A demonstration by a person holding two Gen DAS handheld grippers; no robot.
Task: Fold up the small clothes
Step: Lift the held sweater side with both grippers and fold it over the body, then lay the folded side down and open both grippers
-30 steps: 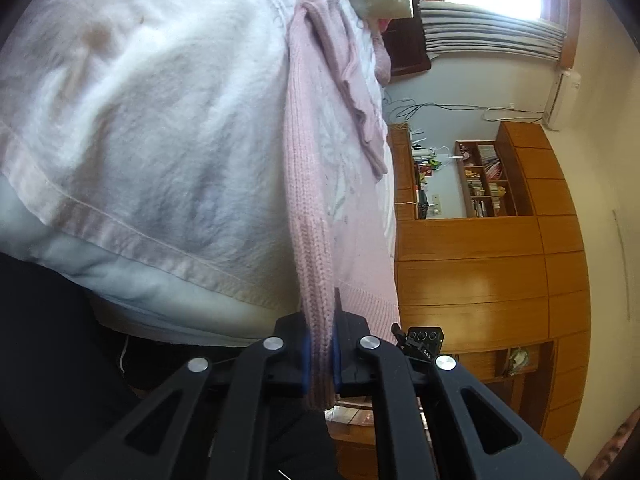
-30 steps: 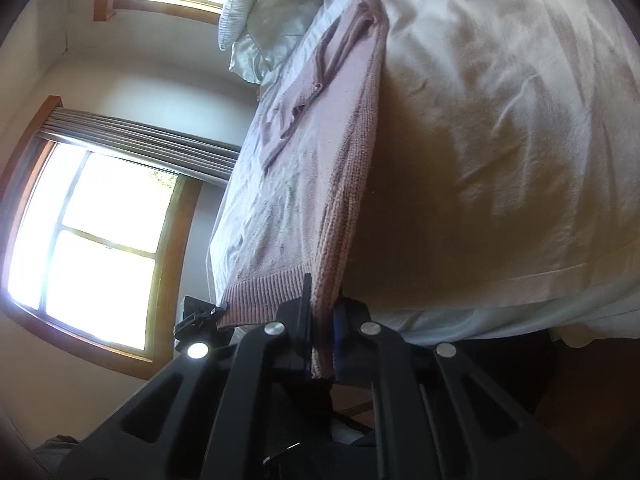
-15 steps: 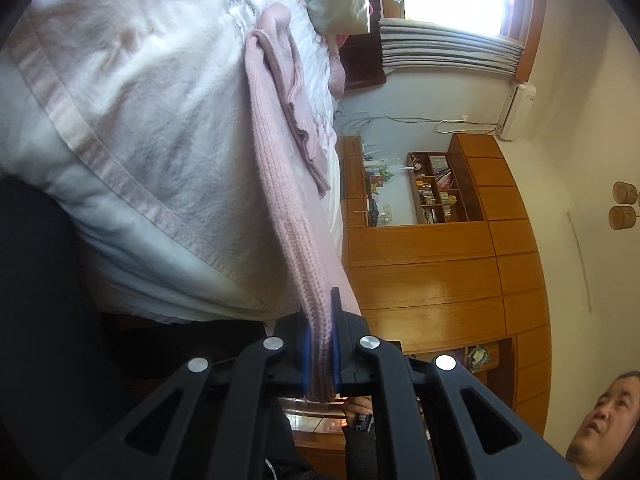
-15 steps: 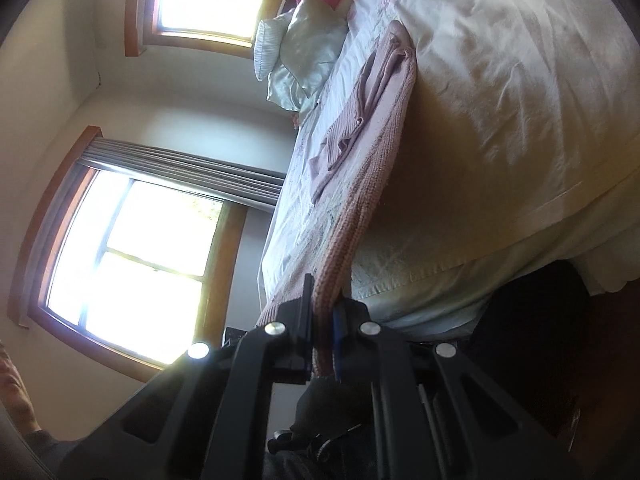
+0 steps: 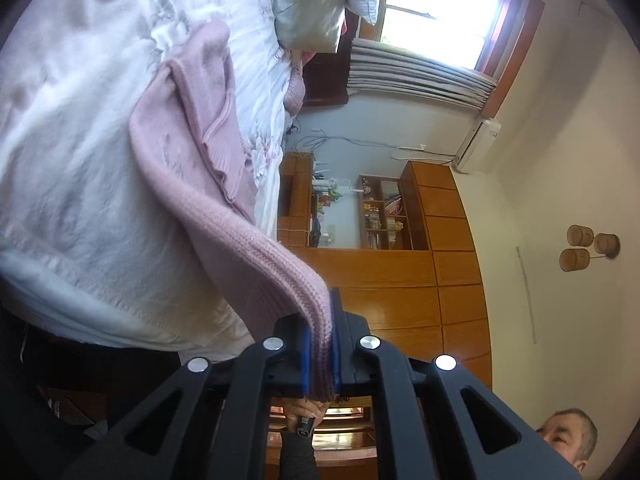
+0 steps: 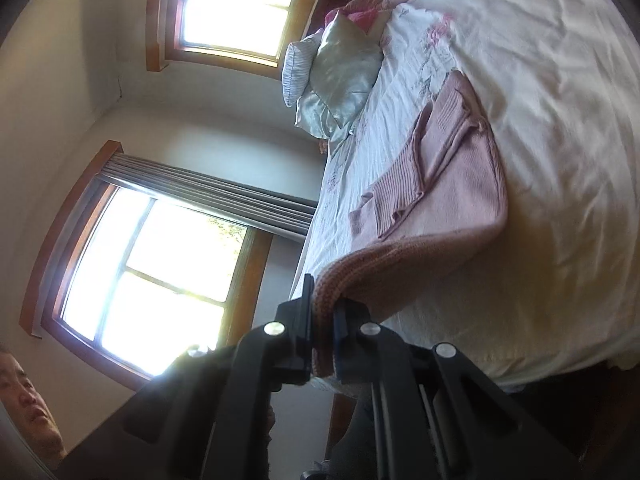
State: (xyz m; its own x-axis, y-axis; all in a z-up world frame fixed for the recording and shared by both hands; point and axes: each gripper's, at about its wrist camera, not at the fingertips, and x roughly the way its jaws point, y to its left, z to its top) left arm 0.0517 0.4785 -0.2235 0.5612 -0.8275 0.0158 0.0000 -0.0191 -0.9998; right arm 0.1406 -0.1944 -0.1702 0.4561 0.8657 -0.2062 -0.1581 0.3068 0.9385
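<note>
While the left tool stands with its two fingers pressed together on the ribbed hem of a pink knit sweater, the blue pads squeeze the folded edge so that a short tuft of knit sticks out below them. From that hold the hem rises in a curved band toward the bed, where the rest of the sweater lies on the white quilt with a sleeve folded across its body. A pale green pillow sits beyond the sweater, near the head of the bed. Past the far side of the bed stand a wooden wardrobe and a bookshelf. Below the tool a hand grips a dark handle.

Seen from the right wrist, the right tool is likewise clamped tight on the sweater's ribbed hem, the knit pinched between its fingers and arching up from them onto the bed. The sweater's body lies flat on the quilt near the bed's edge, both sleeves folded inward over its middle. The green pillow rests farther up the bed, with a striped pillow just beside it. Two bright windows stand in the walls beyond the bed. A person shows at the lower left edge.
</note>
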